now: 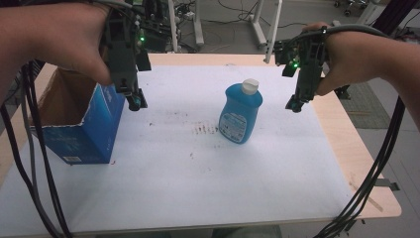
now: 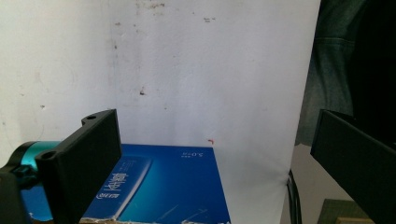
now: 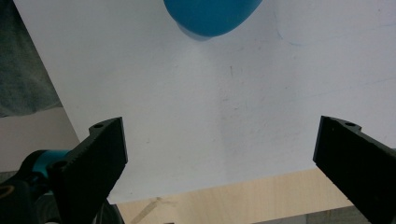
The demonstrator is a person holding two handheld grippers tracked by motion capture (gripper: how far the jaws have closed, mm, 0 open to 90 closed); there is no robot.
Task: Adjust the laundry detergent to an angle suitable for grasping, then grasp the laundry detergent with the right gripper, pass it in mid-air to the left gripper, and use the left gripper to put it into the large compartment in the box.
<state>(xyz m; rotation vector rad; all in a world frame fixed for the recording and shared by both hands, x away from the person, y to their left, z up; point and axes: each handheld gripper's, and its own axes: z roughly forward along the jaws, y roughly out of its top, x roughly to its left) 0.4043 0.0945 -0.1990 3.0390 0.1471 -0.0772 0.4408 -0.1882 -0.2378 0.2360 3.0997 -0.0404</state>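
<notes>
A blue bottle [image 1: 240,111] with a white cap stands upright near the middle of the white sheet. At the left is a blue cardboard box [image 1: 84,131], its top open. My left gripper [image 1: 135,101] hangs just above the box's right wall, pointing down. In the left gripper view its jaws [image 2: 215,126] stand wide open over the box's blue side [image 2: 168,186], with nothing between them. My right gripper [image 1: 294,104] hovers to the right of the bottle, apart from it. It is open and empty [image 3: 222,130], with the bottle's body [image 3: 212,16] at the top of the right gripper view.
The white sheet [image 1: 198,178] covers most of a light wooden table [image 1: 366,163], leaving bare wood along the right edge. Black cables [image 1: 29,163] hang from both grippers on either side. Table legs and floor lie beyond the far edge.
</notes>
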